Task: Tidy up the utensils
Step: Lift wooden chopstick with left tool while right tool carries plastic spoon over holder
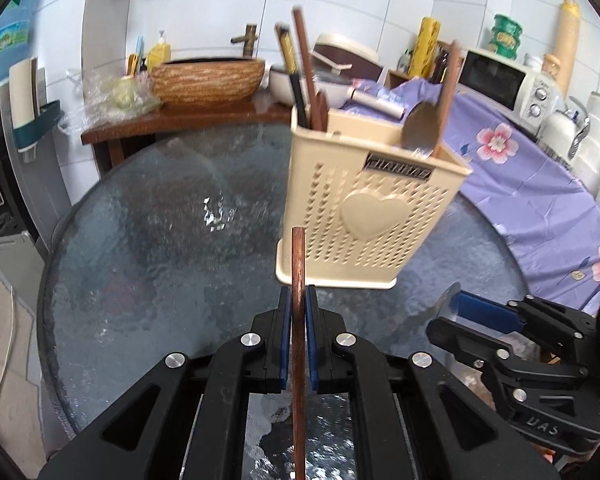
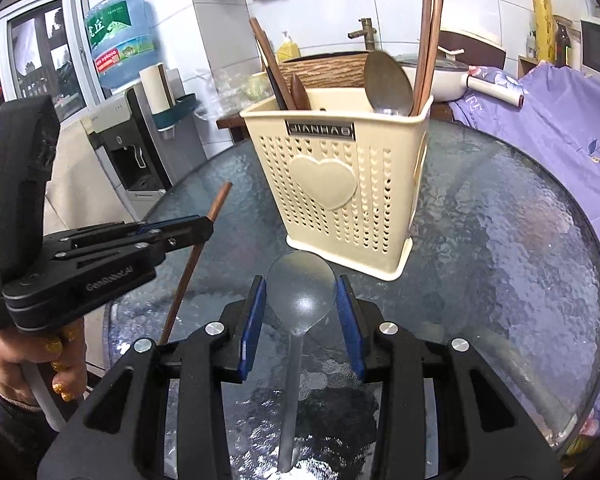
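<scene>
Between the blue pads of the left gripper [image 1: 299,304], pinched tight: one brown wooden chopstick [image 1: 299,256], held about upright, its blunt end poking above the fingertips and its length running down past the jaws. Probably gripped mid-shaft so the stick can be tipped and dropped end first.

Between the wider-set pads of the right gripper [image 2: 302,304]: the bowl of a pale, translucent spoon [image 2: 302,288], pads pressed against both edges of the bowl, handle trailing back under the gripper. Looks like a firm hold, spread just to the bowl's width.

Just beyond both sets of fingertips, near but not touching either utensil: a cream plastic utensil holder [image 2: 340,184] with a raised heart and rows of small holes, standing on a round textured glass table [image 2: 500,240].

Already inside, leaning on the rim: a metal spoon [image 2: 388,80] and a pair of long brown chopsticks [image 2: 430,40] at one end – darker sticks and a wooden handle at the other.

Both held pieces lower than the holder's open top, so likely a lift needed before either goes in.
</scene>
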The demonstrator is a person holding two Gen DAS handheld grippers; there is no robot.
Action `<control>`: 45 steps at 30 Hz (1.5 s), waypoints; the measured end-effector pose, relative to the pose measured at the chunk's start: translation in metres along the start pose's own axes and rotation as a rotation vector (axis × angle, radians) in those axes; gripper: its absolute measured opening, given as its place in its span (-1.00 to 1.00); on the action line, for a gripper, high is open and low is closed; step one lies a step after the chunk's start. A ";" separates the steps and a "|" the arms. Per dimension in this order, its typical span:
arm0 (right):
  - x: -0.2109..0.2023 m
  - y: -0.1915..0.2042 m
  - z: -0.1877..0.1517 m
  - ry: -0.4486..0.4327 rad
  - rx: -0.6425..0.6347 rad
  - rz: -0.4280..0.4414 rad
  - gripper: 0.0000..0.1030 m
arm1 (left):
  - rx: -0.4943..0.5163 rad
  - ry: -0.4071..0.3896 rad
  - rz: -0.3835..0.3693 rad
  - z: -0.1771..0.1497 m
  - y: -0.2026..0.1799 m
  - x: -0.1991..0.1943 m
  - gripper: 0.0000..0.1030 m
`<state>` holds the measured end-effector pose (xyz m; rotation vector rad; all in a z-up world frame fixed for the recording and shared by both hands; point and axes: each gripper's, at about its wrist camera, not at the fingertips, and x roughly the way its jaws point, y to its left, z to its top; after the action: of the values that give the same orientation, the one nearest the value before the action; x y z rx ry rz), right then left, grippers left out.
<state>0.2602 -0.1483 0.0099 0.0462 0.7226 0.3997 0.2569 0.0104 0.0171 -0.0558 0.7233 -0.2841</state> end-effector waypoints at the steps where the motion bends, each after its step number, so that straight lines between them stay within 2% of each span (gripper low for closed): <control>1: -0.003 0.000 0.001 -0.002 -0.003 0.003 -0.29 | 0.003 -0.008 -0.002 0.001 -0.001 -0.003 -0.87; 13: -0.029 0.001 0.008 -0.001 0.003 0.057 -0.29 | 0.017 -0.096 -0.029 0.006 -0.011 -0.044 -0.87; 29: -0.043 0.004 0.019 -0.017 -0.013 0.071 -0.29 | 0.022 -0.156 -0.053 0.016 -0.014 -0.067 -0.88; 45: -0.061 -0.001 0.056 -0.073 -0.022 0.064 -0.29 | 0.050 -0.242 -0.069 0.052 -0.026 -0.085 -0.88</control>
<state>0.2556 -0.1665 0.0909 0.0626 0.6455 0.4645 0.2238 0.0060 0.1148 -0.0668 0.4739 -0.3550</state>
